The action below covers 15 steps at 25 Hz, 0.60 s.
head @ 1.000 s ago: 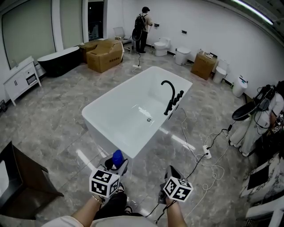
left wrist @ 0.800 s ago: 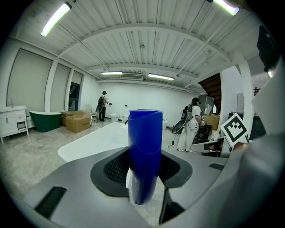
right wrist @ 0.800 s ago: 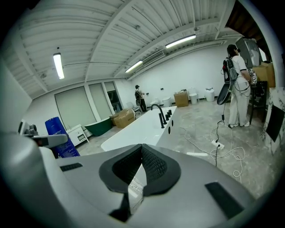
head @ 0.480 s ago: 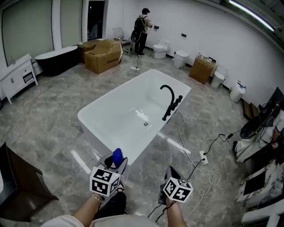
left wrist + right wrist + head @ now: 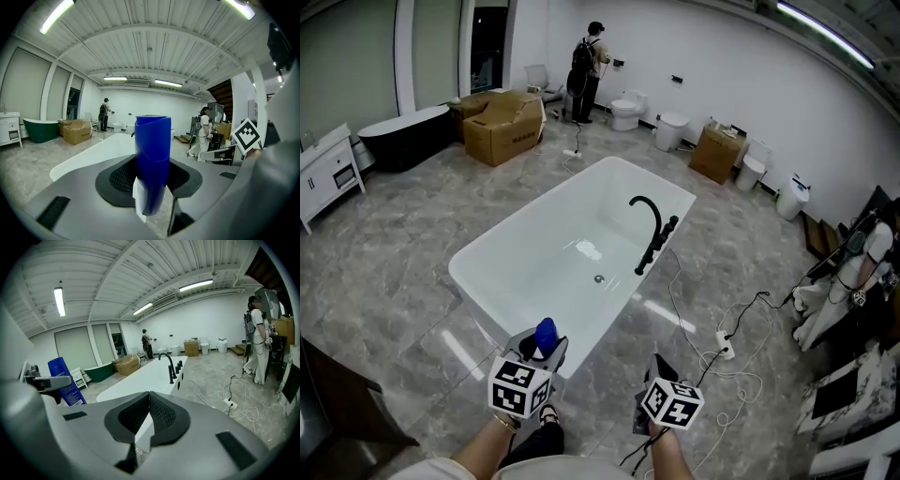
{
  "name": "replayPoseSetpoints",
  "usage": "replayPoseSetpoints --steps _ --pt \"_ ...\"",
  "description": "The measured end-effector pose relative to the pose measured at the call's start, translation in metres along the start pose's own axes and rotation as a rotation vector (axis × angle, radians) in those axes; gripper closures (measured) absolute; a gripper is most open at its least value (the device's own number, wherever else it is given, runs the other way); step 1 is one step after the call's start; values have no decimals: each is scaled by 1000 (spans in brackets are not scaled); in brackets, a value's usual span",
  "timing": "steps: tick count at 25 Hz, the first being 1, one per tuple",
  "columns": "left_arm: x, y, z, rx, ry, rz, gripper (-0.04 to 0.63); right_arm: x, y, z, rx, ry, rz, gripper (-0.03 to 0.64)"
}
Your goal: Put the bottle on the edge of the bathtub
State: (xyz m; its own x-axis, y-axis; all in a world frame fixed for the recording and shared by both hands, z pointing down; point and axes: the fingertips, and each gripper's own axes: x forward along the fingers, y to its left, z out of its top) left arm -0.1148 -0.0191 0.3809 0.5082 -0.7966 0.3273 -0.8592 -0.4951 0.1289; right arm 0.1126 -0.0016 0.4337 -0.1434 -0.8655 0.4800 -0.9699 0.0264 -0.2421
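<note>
Left gripper (image 5: 541, 350) is clamped on the blue bottle (image 5: 152, 159): the pads press its sides low down, the bottle stands upright between the jaws, and a white label patch shows near its base. Right gripper (image 5: 660, 368) is closed and empty, its pads meeting in the middle in its own view. Both are held side by side low in the head view, the left one just short of the near end of the white bathtub (image 5: 492, 309), the right one over the grey marble floor (image 5: 384, 244) beside that end. The bottle is in the air, not on the tub rim yet. A black faucet (image 5: 649, 225) is mounted on the tub's right-hand edge, with black handles next to it. A white cable with a power strip (image 5: 724, 345) lies on the floor right of the tub. Cardboard boxes (image 5: 502, 127), a dark tub (image 5: 403, 136) and toilets (image 5: 625, 110) sit along the far side; a person with a backpack (image 5: 584, 70) stands at the back wall.
</note>
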Motion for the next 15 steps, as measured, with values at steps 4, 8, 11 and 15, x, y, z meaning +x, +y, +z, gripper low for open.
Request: replayPoseSetpoints --steps 4,8,11,15 --pt "24 14 10 -1 0 -8 425 21 -2 10 9 3 -13 591" --pt "45 26 17 -9 0 -27 425 40 -3 21 13 11 -33 591" --pt "60 36 25 -22 -3 -32 425 53 -2 33 2 15 -41 591" --pt "83 52 33 -33 -12 -43 425 76 3 49 -20 14 -47 591"
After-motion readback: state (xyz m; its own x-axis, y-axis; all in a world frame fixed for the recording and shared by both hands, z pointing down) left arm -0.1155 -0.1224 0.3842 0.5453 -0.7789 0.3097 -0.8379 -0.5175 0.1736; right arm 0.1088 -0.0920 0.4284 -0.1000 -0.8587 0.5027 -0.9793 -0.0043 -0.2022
